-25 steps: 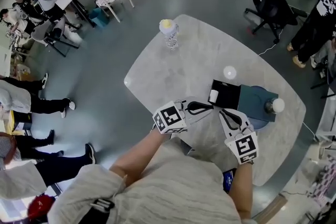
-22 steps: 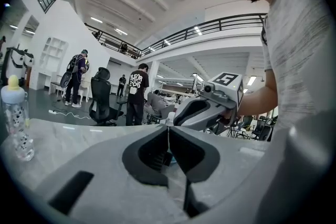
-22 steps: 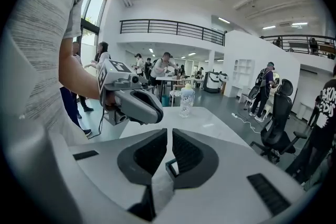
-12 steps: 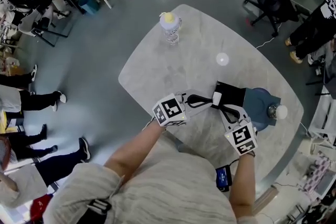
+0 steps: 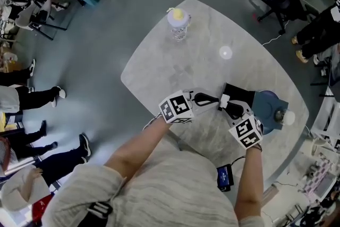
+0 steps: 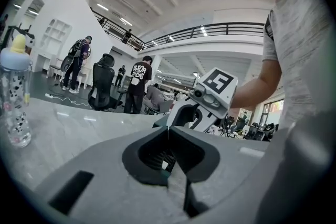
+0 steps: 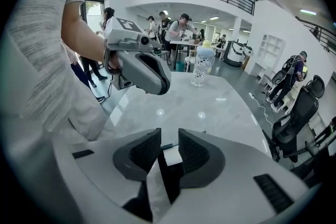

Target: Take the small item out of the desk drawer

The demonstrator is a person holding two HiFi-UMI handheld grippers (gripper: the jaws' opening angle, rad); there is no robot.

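My right gripper (image 7: 169, 139) view shows its jaws, just opening, apart with the small white item (image 7: 170, 155) in the gap. The head view places the black drawer (image 5: 239, 94) by the table's (image 5: 175, 61) right edge. My left gripper (image 6: 169, 131) is closed, empty.

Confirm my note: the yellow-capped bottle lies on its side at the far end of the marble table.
Not quite. The bottle stands upright on its base, yellow cap on top, not on its side; the left gripper view shows this plainly. The rest holds: it is at the far end of the marble table.
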